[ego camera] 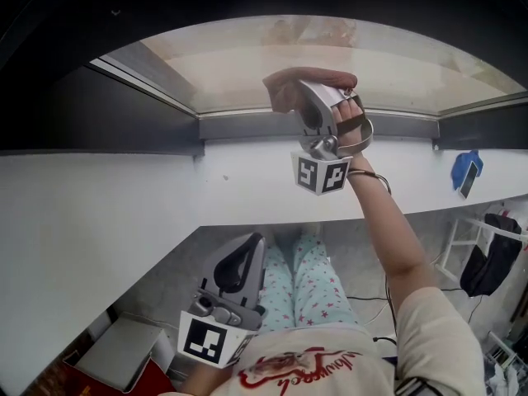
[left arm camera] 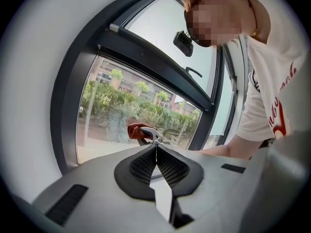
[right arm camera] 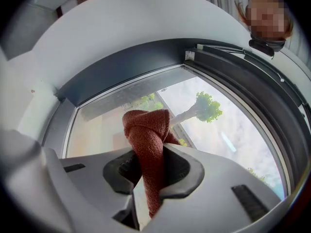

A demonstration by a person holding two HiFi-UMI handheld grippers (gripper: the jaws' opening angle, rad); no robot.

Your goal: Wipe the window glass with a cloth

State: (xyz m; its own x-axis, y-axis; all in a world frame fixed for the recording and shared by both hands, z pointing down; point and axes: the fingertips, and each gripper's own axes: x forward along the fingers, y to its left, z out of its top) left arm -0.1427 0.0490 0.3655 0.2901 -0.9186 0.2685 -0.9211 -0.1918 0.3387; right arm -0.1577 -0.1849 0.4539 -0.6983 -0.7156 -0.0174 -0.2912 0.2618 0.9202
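My R gripper [right arm camera: 151,166] has its fingers clamped on the rust-red cloth [right arm camera: 147,130], up against the window glass [right arm camera: 228,149]. L gripper [left arm camera: 156,149] hangs low, fingers closed together, empty.

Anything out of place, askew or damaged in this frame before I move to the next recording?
Nothing stands out. The right gripper is shut on the bunched red cloth, held up by the window glass, which shows no crack or spill. The left gripper hangs low, jaws together and empty.

Grey floor [ego camera: 177,283], flat grey box [ego camera: 124,351], black cable [ego camera: 369,297]
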